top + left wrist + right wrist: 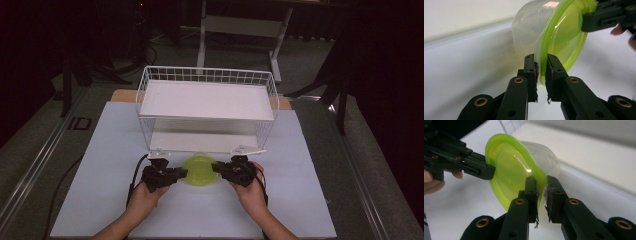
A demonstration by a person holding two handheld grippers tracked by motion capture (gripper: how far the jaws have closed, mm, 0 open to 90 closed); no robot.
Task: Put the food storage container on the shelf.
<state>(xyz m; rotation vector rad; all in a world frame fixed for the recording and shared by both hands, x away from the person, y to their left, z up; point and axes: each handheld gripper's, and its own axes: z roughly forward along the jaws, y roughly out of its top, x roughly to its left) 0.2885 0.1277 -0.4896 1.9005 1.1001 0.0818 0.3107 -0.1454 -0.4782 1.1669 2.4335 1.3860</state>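
A clear round tub with a lime-green lid (199, 170) is just in front of the wire rack, between the two hands. My left gripper (184, 173) is shut on the lid's rim at its left side. In the left gripper view the pads of the left gripper (541, 62) pinch the green edge of the tub (564, 35). My right gripper (216, 167) is shut on the opposite side of the rim. In the right gripper view the right gripper (541, 183) clamps the lid edge of the tub (511, 170). Whether the tub rests on the table I cannot tell.
A white two-level wire rack (207, 100) stands at the back of the white table board (200, 215), its lower shelf opening right behind the tub. A cable (136, 172) trails from the left gripper. Dark floor and a desk frame (240, 25) lie beyond.
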